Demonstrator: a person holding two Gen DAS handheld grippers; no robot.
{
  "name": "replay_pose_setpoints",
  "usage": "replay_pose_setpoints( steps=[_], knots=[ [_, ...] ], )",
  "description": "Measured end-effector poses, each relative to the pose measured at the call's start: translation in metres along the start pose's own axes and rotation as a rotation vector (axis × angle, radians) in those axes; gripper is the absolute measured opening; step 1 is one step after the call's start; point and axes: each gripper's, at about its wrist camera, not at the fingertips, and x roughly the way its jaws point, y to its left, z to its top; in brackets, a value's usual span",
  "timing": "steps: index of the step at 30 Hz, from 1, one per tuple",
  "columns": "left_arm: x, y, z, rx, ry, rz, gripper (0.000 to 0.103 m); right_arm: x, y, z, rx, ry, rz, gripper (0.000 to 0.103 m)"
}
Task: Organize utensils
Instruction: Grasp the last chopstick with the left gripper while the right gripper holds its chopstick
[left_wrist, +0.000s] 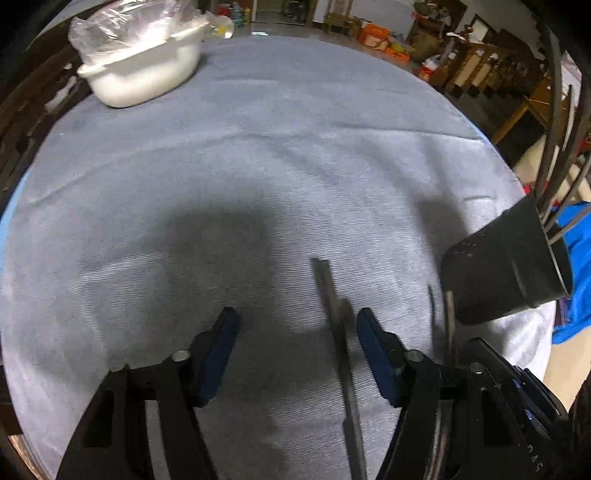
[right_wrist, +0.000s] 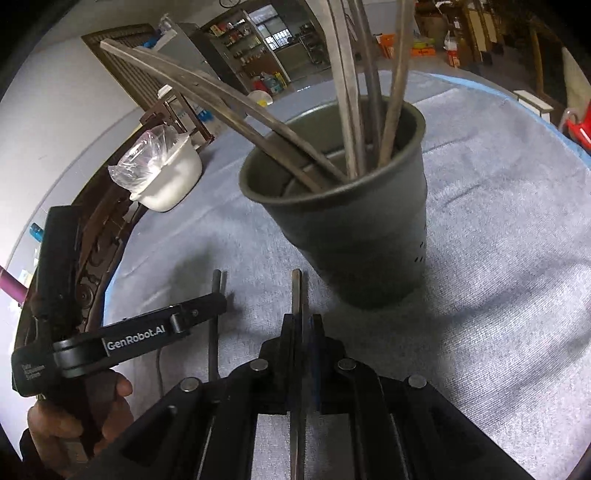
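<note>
We take the dark cup (right_wrist: 351, 206) as our landmark: it stands on the grey cloth (right_wrist: 498, 258) over the table, and it already holds several long metal utensils (right_wrist: 351, 110), their handles fanning out above the rim, some leaning far toward the white bowl (right_wrist: 170, 181). So a good part of the sorting looks done. Just in front of the cup, our right gripper (right_wrist: 301, 328) is clenched on a thin flat metal utensil (right_wrist: 295, 291), whose tip pokes out ahead of the fingers and points toward the cup's base without touching it, as far as we can tell. To the left of the cup, close to the cloth, sits the left gripper (left_wrist: 295, 332), its blue pads (left_wrist: 373, 343) standing apart with nothing pressed between them. Beneath it a flat metal strip (left_wrist: 332, 306) lies on the cloth, nearer the right pad than the left; we judge this to be a utensil waiting to be picked up. Another slim pair of rods (right_wrist: 216, 314) lies between that gripper and the cup. What remains, as we read it, is to drop the held piece into the cup and then gather the loose ones. The white bowl, lined with clear plastic, stands well beyond the cup, near the cloth's far edge, apart from the work.
</note>
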Motion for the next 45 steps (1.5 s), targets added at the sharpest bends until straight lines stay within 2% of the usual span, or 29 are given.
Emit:
replay_pose_setpoints(
  steps=[1,2,4,9,12,14,18,21,24,26,28,30,31,32,35,36,37,39,45],
  knots=[
    [0.000,0.000,0.000,0.008,-0.005,-0.005,0.050,-0.001,0.001,0.000,-0.006,-0.001,-0.013,0.011],
    [0.000,0.000,0.000,0.020,-0.014,-0.006,0.047,0.000,0.002,0.001,-0.012,0.002,-0.022,0.011],
    [0.000,0.001,0.000,0.039,-0.015,-0.036,0.017,0.002,0.005,0.002,-0.016,0.014,-0.021,0.011],
    [-0.001,0.006,0.001,0.104,-0.013,-0.106,0.013,0.007,0.011,0.004,-0.022,0.020,-0.057,0.011],
    [-0.004,0.012,-0.001,0.162,0.006,-0.159,0.011,0.006,0.013,0.004,-0.032,0.017,-0.072,0.023],
    [-0.005,0.015,-0.002,0.215,0.025,-0.184,0.011,0.004,0.012,0.003,-0.025,0.014,-0.072,0.037],
    [-0.012,0.022,-0.008,0.269,0.041,-0.188,0.011,0.009,0.011,0.005,-0.031,0.034,-0.097,0.038],
    [-0.015,0.027,-0.011,0.257,0.055,-0.202,0.011,0.019,0.019,0.005,-0.063,0.056,-0.148,0.038],
    [-0.018,0.032,-0.008,0.236,0.063,-0.215,0.014,0.028,0.017,0.009,-0.027,0.066,-0.189,0.038],
    [-0.018,0.036,-0.004,0.214,0.072,-0.214,0.023,0.030,0.020,0.011,-0.025,0.063,-0.208,0.038],
    [-0.016,0.036,-0.003,0.202,0.072,-0.211,0.025,0.032,0.025,0.013,-0.050,0.064,-0.242,0.038],
    [-0.014,0.031,-0.004,0.207,0.066,-0.189,0.025,0.034,0.029,0.011,-0.069,0.063,-0.251,0.031],
    [-0.015,0.029,-0.005,0.213,0.062,-0.179,0.025,0.035,0.031,0.011,-0.077,0.064,-0.258,0.021],
    [-0.015,0.026,-0.005,0.217,0.055,-0.168,0.025,0.036,0.032,0.011,-0.085,0.066,-0.263,0.016],
    [-0.014,0.022,-0.008,0.233,0.036,-0.137,0.025,0.036,0.034,0.010,-0.100,0.063,-0.263,0.009],
    [-0.013,0.017,-0.008,0.244,0.028,-0.115,0.023,0.035,0.034,0.009,-0.106,0.062,-0.257,0.009],
    [-0.011,0.012,-0.007,0.253,0.020,-0.093,0.016,0.035,0.035,0.008,-0.109,0.062,-0.248,0.008],
    [-0.009,0.006,-0.006,0.263,0.007,-0.061,0.011,0.033,0.036,0.007,-0.116,0.058,-0.233,0.008],
    [-0.028,0.016,-0.011,0.248,-0.059,-0.049,0.009,0.017,0.040,0.005,-0.102,0.030,-0.135,0.008]
  ],
)
